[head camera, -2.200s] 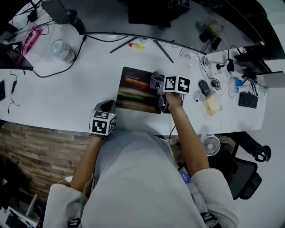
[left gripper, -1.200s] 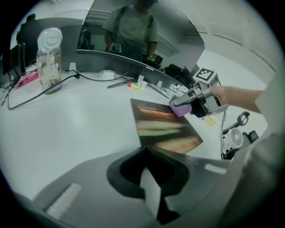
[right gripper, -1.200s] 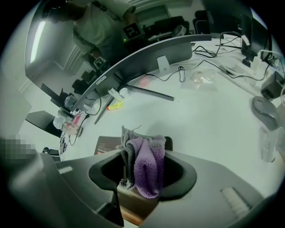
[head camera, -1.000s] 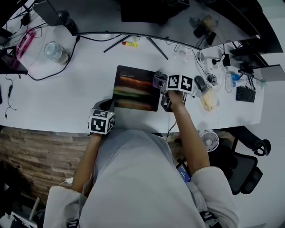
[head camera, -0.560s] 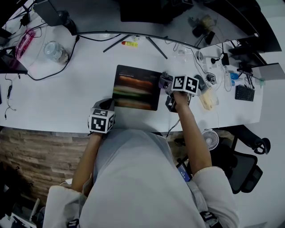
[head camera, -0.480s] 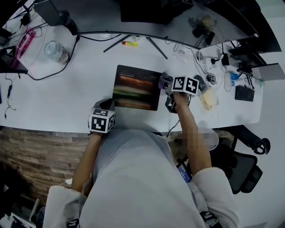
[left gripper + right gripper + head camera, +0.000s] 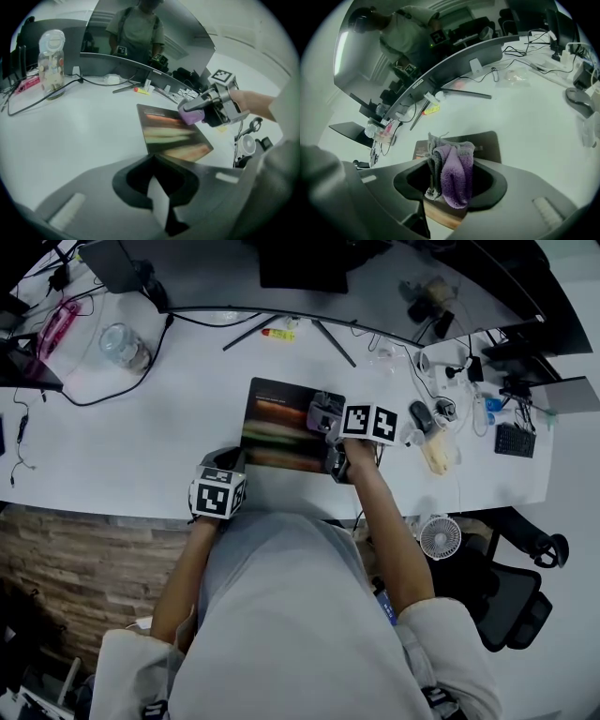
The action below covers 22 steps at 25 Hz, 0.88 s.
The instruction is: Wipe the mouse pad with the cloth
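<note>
Right tool [image 7: 450,185] is clamped on the purple and grey fluffy cloth [image 7: 453,171], folded into a thick wad that bulges out past the jaws. It's soft and light, it will squash flat under pressure, so a firm pinch across the middle of the fold looks right, with the loose end left free to drag. The wad sits over the right part of the dark rectangular mouse pad [image 7: 281,427]; contact with the surface I can't confirm. The pad is thin and flat, blurred colour bands across it, lying on the white desk [image 7: 141,437]. It's likely to slide if pushed hard. Left tool [image 7: 157,199] waits near the pad's near left corner, jaws a narrow slit apart, nothing between them.
</note>
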Each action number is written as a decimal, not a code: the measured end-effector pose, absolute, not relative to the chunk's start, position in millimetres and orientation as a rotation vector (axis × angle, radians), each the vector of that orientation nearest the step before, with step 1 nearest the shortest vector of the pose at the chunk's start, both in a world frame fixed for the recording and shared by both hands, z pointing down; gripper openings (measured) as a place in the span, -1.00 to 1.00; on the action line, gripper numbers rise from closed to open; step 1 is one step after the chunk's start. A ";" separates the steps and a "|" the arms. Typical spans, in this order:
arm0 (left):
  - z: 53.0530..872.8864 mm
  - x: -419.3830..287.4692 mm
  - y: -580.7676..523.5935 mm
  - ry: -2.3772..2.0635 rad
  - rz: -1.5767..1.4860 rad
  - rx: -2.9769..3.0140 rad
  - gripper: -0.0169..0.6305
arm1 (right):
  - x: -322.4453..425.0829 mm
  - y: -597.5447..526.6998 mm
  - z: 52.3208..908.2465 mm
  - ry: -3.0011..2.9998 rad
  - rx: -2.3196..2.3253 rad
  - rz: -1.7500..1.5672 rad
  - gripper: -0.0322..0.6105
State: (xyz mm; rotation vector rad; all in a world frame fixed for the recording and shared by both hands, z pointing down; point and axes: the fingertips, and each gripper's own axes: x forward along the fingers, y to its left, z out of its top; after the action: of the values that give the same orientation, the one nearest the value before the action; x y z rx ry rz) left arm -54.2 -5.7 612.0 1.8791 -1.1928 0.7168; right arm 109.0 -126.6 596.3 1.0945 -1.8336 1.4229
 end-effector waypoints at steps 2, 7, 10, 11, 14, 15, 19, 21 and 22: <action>611.8 -54.0 -5.4 -1.195 0.719 1.879 -0.95 | 91.3 -121.0 597.6 -1.846 1.063 1.440 -0.25; 612.0 -53.7 -5.6 -1.192 0.719 1.884 -0.95 | 49.5 -107.0 599.2 -1.874 0.989 1.438 -0.25; 612.0 -55.5 -4.7 -1.193 0.719 1.881 -0.95 | 25.0 -99.6 598.9 -1.894 0.953 1.431 -0.25; 611.9 -55.5 -5.0 -1.194 0.719 1.880 -0.95 | 17.9 -98.3 598.5 -1.902 0.943 1.430 -0.25; 612.0 -54.3 -6.1 -1.194 0.717 1.880 -0.95 | -1.9 -95.3 597.1 -1.928 0.916 1.431 -0.25; 612.1 -53.9 -6.1 -1.193 0.716 1.880 -0.95 | -8.3 -93.7 596.8 -1.936 0.903 1.430 -0.25; 612.2 -53.7 -5.1 -1.187 0.714 1.879 -0.95 | -28.5 -87.6 598.5 -1.954 0.863 1.423 -0.25; 611.8 -54.1 -5.2 -1.187 0.711 1.881 -0.95 | -35.3 -86.0 600.3 -1.959 0.849 1.428 -0.25; 611.6 -54.4 -5.4 -1.186 0.711 1.881 -0.95 | -37.6 -85.6 601.5 -1.959 0.846 1.432 -0.25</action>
State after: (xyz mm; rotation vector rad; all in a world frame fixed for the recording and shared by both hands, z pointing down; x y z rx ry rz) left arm -54.4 -5.4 611.6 1.8809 -1.1864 0.7110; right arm -37.6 -85.6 601.5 0.8458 -1.9591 1.4317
